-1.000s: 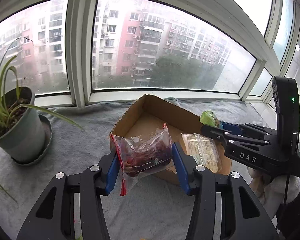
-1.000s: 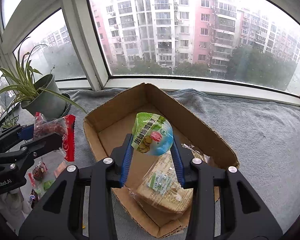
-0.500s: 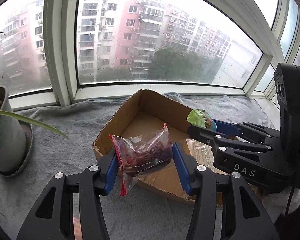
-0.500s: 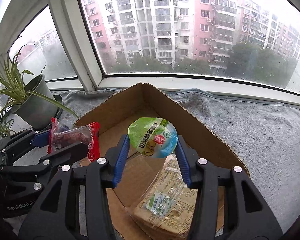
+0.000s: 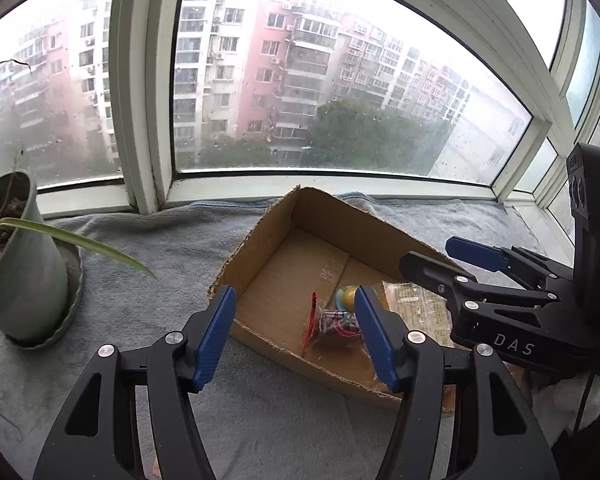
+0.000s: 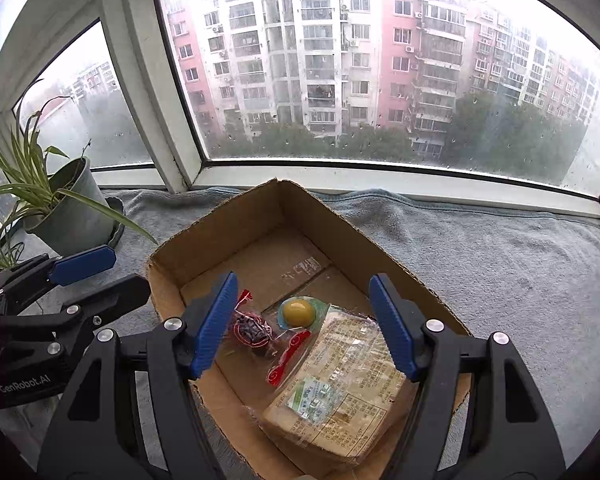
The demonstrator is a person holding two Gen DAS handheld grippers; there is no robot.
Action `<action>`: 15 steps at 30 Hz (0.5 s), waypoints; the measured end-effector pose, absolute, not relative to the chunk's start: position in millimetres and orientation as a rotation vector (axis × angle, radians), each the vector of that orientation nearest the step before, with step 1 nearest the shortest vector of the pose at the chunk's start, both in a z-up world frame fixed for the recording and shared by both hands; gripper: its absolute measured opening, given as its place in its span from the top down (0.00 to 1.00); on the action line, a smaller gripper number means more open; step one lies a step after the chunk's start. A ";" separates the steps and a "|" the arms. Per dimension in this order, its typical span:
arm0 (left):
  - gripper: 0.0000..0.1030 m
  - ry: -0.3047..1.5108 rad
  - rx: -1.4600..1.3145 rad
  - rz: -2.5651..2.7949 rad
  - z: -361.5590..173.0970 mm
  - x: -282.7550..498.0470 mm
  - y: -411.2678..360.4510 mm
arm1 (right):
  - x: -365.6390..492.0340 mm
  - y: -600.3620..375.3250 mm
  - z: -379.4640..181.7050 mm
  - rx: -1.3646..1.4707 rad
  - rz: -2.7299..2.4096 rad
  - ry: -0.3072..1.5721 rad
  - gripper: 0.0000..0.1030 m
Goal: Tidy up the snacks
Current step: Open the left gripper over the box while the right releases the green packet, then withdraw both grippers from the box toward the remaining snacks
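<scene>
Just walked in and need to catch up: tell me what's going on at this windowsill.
A person is sorting snacks into a cardboard box with two handheld grippers. Both the left gripper and right gripper have just been opening and now hold nothing. The red-trimmed bag of dark snacks, the small round cup and a large flat packet lie inside the box.

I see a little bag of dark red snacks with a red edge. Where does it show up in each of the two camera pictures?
Left wrist view: the bag of red snacks lies in the cardboard box, low centre, just left of the right blue finger.
Right wrist view: the bag lies in the box, lower centre-left, beside the left blue finger.
Shared landmark: the round yellow-centred packet next to it.
</scene>
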State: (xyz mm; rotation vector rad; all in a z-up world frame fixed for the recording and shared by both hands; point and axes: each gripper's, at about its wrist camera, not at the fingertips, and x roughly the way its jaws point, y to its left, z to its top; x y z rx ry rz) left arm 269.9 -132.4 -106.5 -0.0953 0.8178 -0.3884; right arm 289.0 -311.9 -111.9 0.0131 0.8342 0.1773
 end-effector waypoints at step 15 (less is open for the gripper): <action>0.41 0.728 -0.122 -0.327 -57.3 207.1 -51.2 | 207.2 -289.8 -66.7 -0.012 0.292 0.771 0.31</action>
